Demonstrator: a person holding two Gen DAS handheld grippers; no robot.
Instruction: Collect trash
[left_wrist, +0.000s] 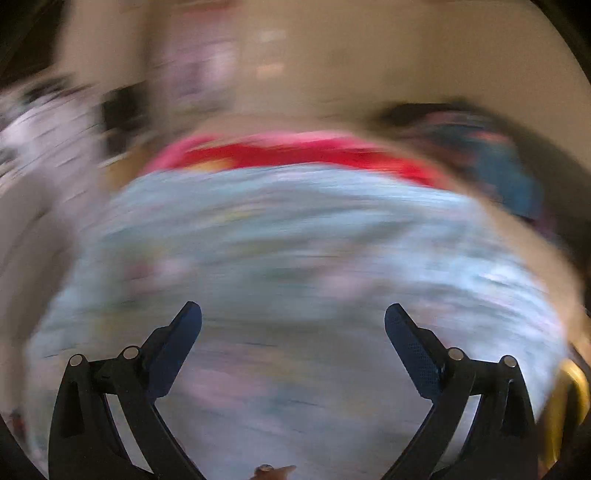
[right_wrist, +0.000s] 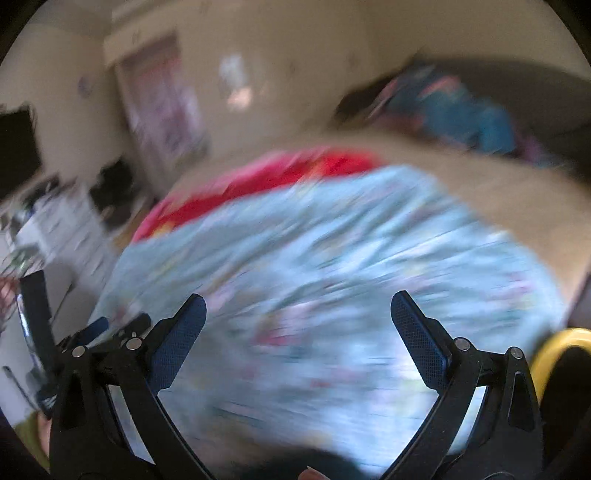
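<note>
Trash nowhere clear yet

Blur hides any trash on the pale blue bedspread (left_wrist: 295, 240). My left tool (left_wrist: 293, 323) and right tool (right_wrist: 298, 314) both gape apart, holding nothing. Scraps would likely be light and crumply; I'd pinch 1 by its edge.

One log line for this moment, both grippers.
left gripper: open, empty | right gripper: open, empty | below: blue bedspread | trash: none visible, blurred
</note>
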